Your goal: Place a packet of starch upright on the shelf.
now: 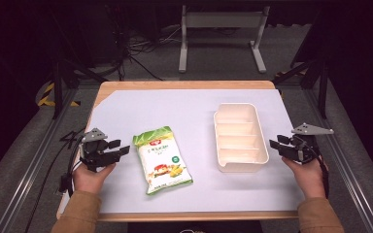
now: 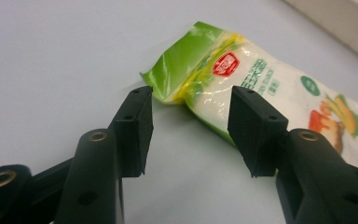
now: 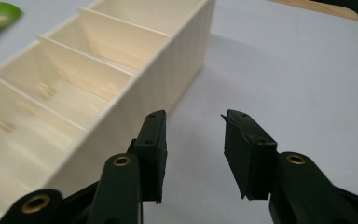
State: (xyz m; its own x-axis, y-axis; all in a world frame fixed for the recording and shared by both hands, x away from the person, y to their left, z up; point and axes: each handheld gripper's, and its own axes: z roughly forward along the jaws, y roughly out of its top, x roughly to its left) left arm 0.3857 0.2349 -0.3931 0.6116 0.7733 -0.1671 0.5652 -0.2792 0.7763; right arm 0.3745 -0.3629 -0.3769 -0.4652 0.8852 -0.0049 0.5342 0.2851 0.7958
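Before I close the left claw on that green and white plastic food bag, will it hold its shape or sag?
The green and white plastic food bag looks soft and filled, so it will probably sag. Its glossy film may slip. It lies flat, so rolling seems unlikely.

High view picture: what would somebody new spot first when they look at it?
Probably the bright green and white snack bag, lying flat on the white table cover toward the person's left. Next comes the cream tray with divided compartments, all bare, on the right side. A black left tool sits open just beside the bag, and the right tool waits open by the tray's outer wall.
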